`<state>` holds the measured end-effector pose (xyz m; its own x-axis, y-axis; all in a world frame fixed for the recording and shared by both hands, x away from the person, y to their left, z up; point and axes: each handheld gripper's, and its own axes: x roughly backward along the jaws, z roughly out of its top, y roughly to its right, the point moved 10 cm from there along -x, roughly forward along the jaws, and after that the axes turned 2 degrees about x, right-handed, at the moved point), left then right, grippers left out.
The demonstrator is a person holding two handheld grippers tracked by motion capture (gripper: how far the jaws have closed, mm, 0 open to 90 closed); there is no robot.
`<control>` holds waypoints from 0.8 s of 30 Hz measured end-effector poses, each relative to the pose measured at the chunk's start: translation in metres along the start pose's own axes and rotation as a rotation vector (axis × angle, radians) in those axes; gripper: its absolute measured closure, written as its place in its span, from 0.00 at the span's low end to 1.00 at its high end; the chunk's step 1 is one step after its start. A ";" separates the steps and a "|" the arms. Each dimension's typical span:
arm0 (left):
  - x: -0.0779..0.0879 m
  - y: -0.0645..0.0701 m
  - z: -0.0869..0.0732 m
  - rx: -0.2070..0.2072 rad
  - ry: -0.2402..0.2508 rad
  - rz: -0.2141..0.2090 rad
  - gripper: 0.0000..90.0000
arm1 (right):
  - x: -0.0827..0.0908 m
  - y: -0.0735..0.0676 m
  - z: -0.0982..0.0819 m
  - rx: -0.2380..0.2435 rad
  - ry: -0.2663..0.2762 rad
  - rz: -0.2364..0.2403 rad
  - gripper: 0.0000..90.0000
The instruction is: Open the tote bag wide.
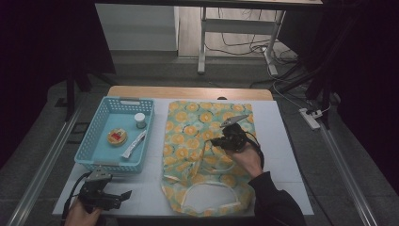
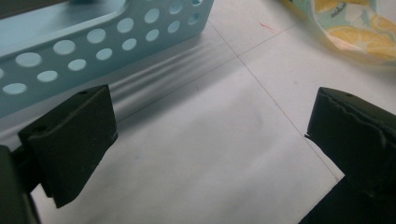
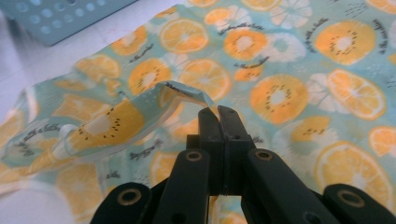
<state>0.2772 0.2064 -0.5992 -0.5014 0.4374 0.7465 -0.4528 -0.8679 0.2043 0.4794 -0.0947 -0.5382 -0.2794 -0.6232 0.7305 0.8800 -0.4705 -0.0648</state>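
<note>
jaws wide apart | blue basket (image 2: 93,42) ahead | white table (image 2: 210,154) below

Small dark cursive script on the fruit-print cloth (image 3: 289,70), too blurred to read

We see a fabric bag (image 1: 207,155) printed with orange and kiwi slices on a pale teal ground, lying flat on the white mat; it stretches away from the right gripper (image 3: 218,112) on every side, its far end beyond the jaws and its near end back towards the person's wrist; that near end carries a white loop handle (image 1: 207,195), lying open and flat; a fold of the cloth (image 3: 182,93) is pinched between the closed jaws and lifted off the rest, so a raised ridge runs away from the jaw tips to their left; the remaining cloth lies smooth, with slight wrinkles near the lifted part.
</note>
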 end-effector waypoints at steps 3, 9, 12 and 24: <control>0.000 0.000 0.000 0.001 0.001 0.000 0.02 | -0.003 0.007 0.004 -0.004 0.004 -0.012 0.99; 0.000 0.000 0.000 0.004 0.003 -0.002 0.02 | -0.010 0.021 0.011 -0.010 0.007 -0.038 0.99; 0.000 0.000 0.000 0.005 0.005 -0.003 0.02 | -0.014 0.029 0.014 -0.017 0.010 -0.048 0.99; 0.001 0.000 0.000 0.006 0.006 -0.004 0.02 | -0.035 0.053 0.013 -0.035 0.003 -0.081 0.99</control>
<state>0.2772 0.2070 -0.5988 -0.5040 0.4420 0.7420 -0.4503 -0.8676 0.2109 0.5408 -0.0895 -0.5581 -0.3501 -0.5843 0.7322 0.8405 -0.5410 -0.0299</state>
